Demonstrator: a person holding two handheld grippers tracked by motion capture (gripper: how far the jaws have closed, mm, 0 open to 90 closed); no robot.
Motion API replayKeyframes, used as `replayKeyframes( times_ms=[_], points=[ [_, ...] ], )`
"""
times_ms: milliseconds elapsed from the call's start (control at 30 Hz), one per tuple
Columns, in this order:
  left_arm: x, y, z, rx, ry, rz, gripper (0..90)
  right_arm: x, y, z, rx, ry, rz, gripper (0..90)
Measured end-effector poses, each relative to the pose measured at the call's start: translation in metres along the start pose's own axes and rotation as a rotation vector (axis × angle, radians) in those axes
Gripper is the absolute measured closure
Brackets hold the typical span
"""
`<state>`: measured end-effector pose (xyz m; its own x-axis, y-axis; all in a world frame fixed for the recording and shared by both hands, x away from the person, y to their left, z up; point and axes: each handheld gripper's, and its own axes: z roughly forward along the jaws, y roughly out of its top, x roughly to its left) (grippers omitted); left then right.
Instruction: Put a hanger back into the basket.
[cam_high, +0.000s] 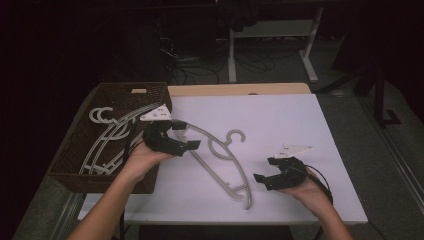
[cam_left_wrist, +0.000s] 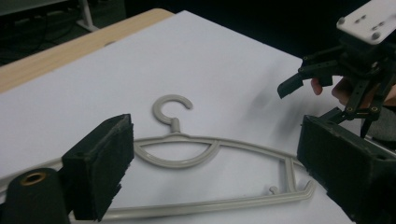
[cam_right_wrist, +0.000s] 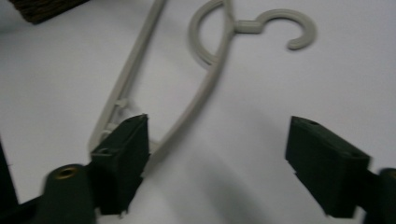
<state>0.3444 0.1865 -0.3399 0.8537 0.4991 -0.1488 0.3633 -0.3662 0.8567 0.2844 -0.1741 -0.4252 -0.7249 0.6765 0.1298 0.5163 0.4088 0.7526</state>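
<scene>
A grey plastic hanger (cam_high: 235, 161) lies flat on the white table top (cam_high: 285, 120), hook pointing to the far side. My left gripper (cam_high: 186, 135) hovers over the hanger's left end, open. In the left gripper view the hanger (cam_left_wrist: 177, 137) lies between and beyond the wide-apart jaws of that gripper (cam_left_wrist: 212, 149), and neither pad touches it. My right gripper (cam_high: 265, 170) stands open just right of the hanger's right end. In the right gripper view the hanger (cam_right_wrist: 210, 79) runs away from the gripper (cam_right_wrist: 217, 144), and its near end is hidden behind the left jaw.
A dark wicker basket (cam_high: 75, 150) stands at the table's left edge with several grey hangers (cam_high: 107, 135) in it. A wooden strip (cam_high: 235, 90) borders the table's far side. The right gripper (cam_left_wrist: 308, 100) appears at the right of the left gripper view.
</scene>
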Motion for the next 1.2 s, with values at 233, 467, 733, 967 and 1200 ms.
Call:
replayKeyframes(
  times_ms=[233, 467, 733, 967, 1200],
  points=[
    [-0.006, -0.014, 0.018, -0.002, -0.027, -0.013, 6.6, 0.022, 0.011, 0.015, 0.054, 0.08, -0.035, 58.7],
    [-0.008, -0.024, 0.026, 0.013, -0.028, -0.012, 6.7, 0.046, 0.01, 0.034, 0.171, 0.138, -0.121, 84.4],
    [-0.007, -0.03, 0.03, 0.027, -0.028, -0.017, 6.7, 0.048, 0.004, 0.033, 0.243, 0.121, -0.137, 88.7],
    [-0.006, -0.035, 0.033, 0.04, -0.032, -0.024, 6.7, 0.038, 0.003, 0.033, 0.29, 0.037, -0.13, 88.8],
    [-0.005, -0.038, 0.033, 0.044, -0.03, -0.029, 6.7, 0.01, 0.0, 0.021, 0.293, -0.039, -0.087, 88.8]
  ],
)
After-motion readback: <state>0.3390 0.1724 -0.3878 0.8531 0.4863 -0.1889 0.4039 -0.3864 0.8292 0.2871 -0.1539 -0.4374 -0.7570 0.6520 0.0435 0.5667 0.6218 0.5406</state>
